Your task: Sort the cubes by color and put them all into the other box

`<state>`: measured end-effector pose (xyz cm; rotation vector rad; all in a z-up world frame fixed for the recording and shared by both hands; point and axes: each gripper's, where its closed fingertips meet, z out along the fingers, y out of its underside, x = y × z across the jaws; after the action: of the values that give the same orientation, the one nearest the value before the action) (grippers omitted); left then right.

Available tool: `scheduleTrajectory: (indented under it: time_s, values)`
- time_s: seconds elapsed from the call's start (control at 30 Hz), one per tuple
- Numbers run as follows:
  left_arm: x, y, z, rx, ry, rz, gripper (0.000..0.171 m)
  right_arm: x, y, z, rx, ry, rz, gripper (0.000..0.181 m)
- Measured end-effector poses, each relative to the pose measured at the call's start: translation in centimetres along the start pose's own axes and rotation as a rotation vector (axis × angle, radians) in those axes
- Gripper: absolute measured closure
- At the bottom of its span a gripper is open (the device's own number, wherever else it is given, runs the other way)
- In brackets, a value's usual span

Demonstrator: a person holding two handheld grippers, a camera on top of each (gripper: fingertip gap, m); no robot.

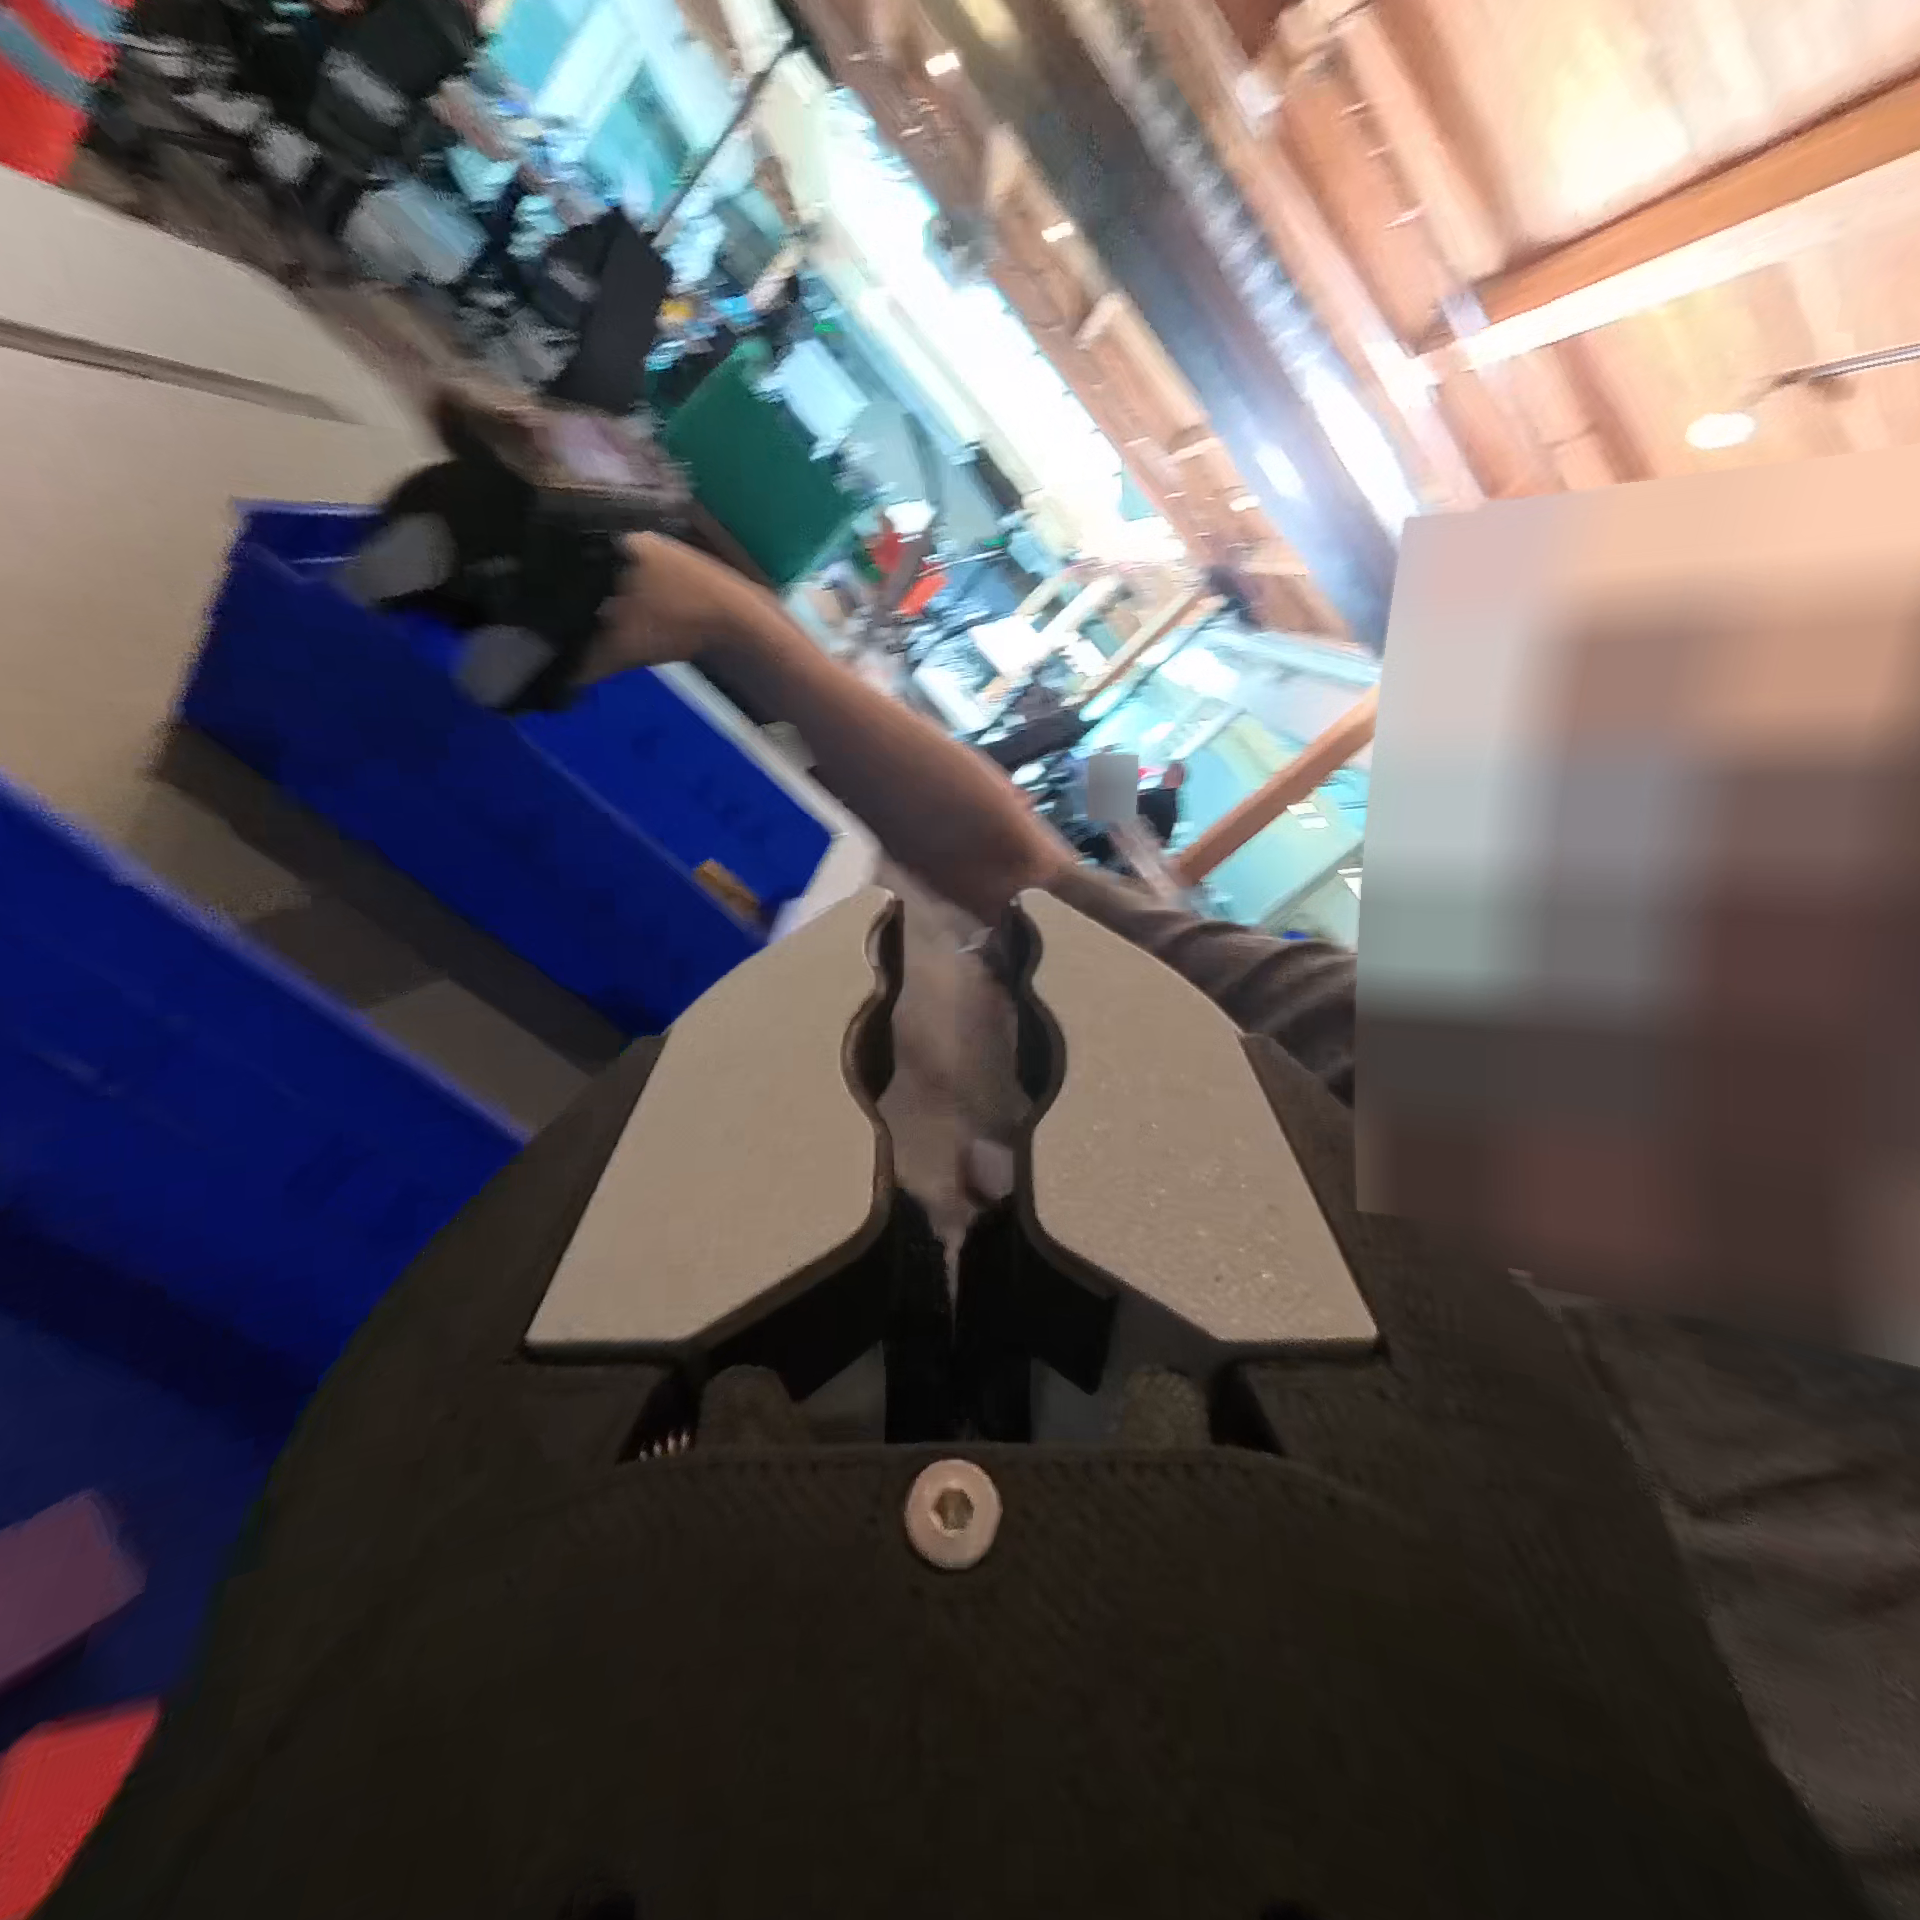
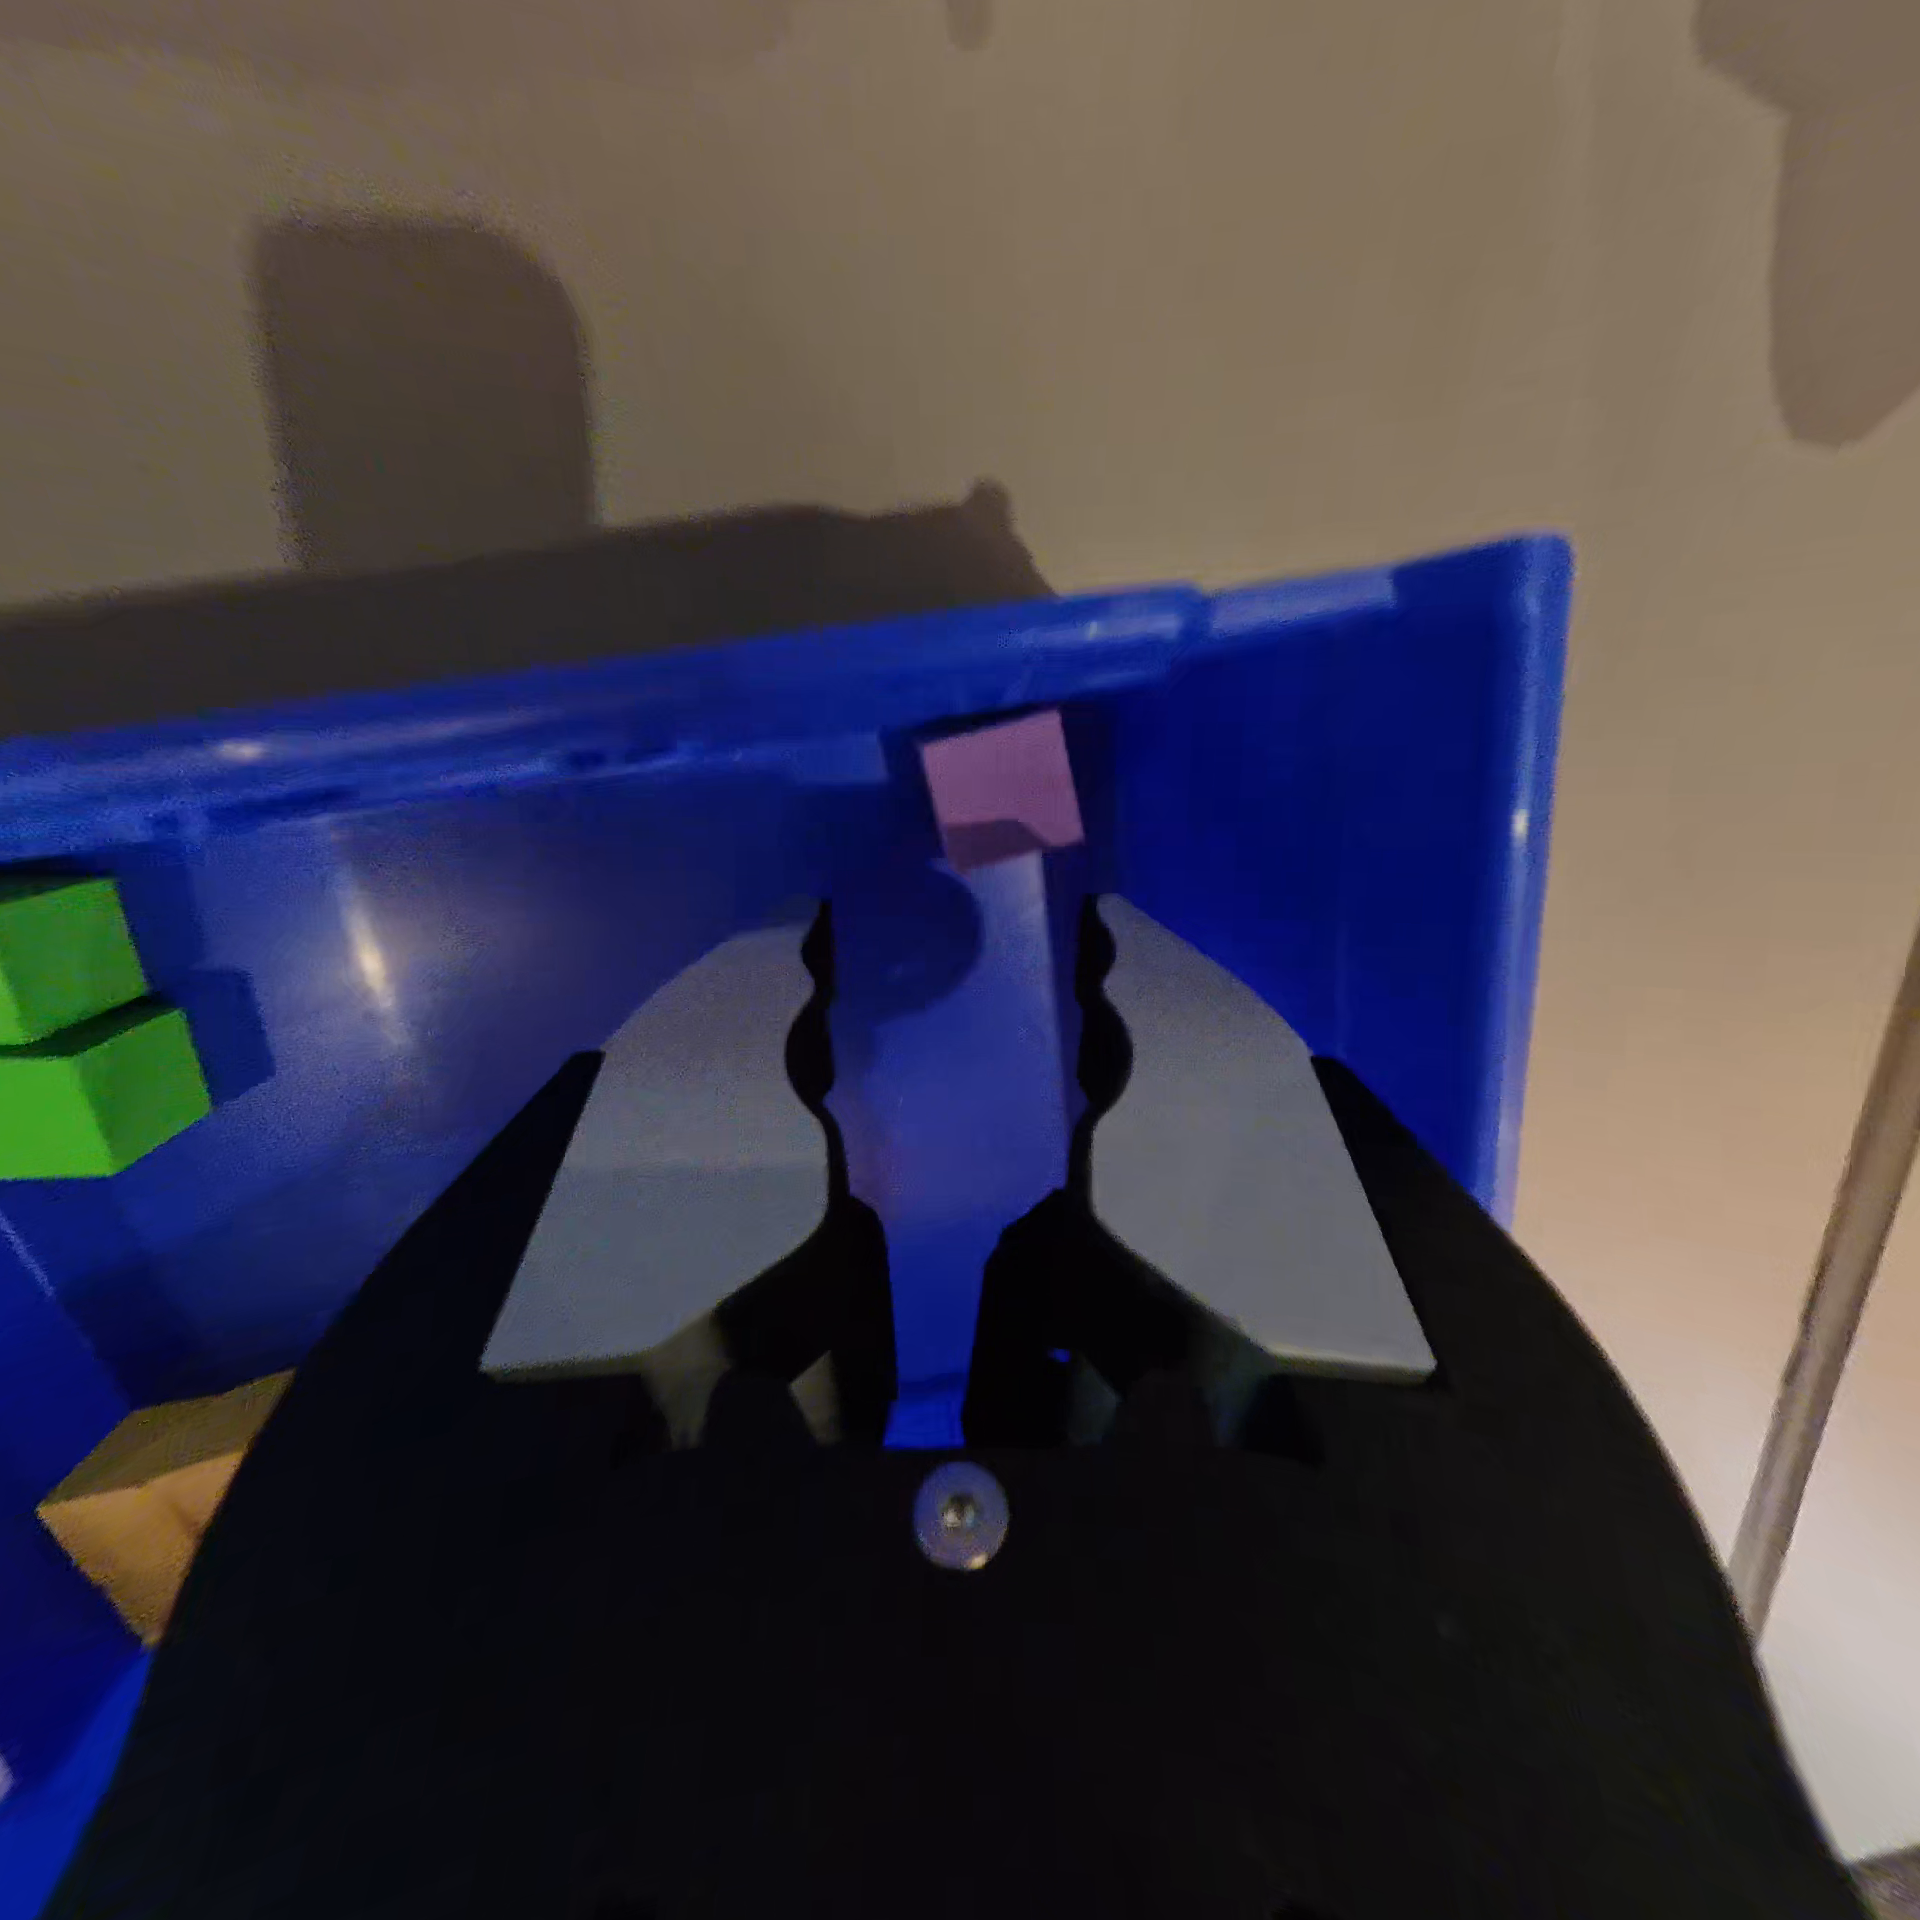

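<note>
- Left gripper (image 1: pixel 954 914) was tilted up off the worktop (image 1: pixel 125 499), aimed across the room; jaws parted by a narrow gap, gripping nothing.
- Left view was heavily blurred. Person's bare arm (image 1: pixel 831 727) reached out to the right gripper (image 1: pixel 457 613) over a blue bin (image 1: pixel 499 790); a second blue bin (image 1: pixel 156 1091) sat nearer.
- Right gripper (image 2: pixel 956 914) was inside the bin (image 2: pixel 1351 831), jaws apart and empty.
- Purple block (image 2: pixel 1003 784) lay against the bin's far wall, just beyond the fingertips, not touching.
- Green blocks (image 2: pixel 83 1029) were far left; a tan block (image 2: pixel 135 1496) near left.
</note>
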<state>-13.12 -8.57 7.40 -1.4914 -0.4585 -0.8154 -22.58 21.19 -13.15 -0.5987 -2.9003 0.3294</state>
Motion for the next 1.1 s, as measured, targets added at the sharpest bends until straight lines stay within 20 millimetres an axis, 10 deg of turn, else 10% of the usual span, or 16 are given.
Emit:
scheduleTrajectory:
  time_s: [0.23, 0.53, 1.1]
  values:
    - [-11.7, -1.4, -4.6, -0.335, -0.798, 0.198, 0.132, -2.0, 0.3, -7.3, 0.144, 0.268, -0.017, 0.141]
    - [-22.0, 2.9, -5.1, -1.125, -0.893, 0.602, 0.122, -7.3, 0.4, -10.4, 0.211, 0.411, -0.138, 0.145]
    - [-26.0, 6.1, -7.2, -1.359, -0.885, 0.422, 0.126, -9.2, 0.4, -11.3, 0.259, 0.428, -0.144, 0.149]
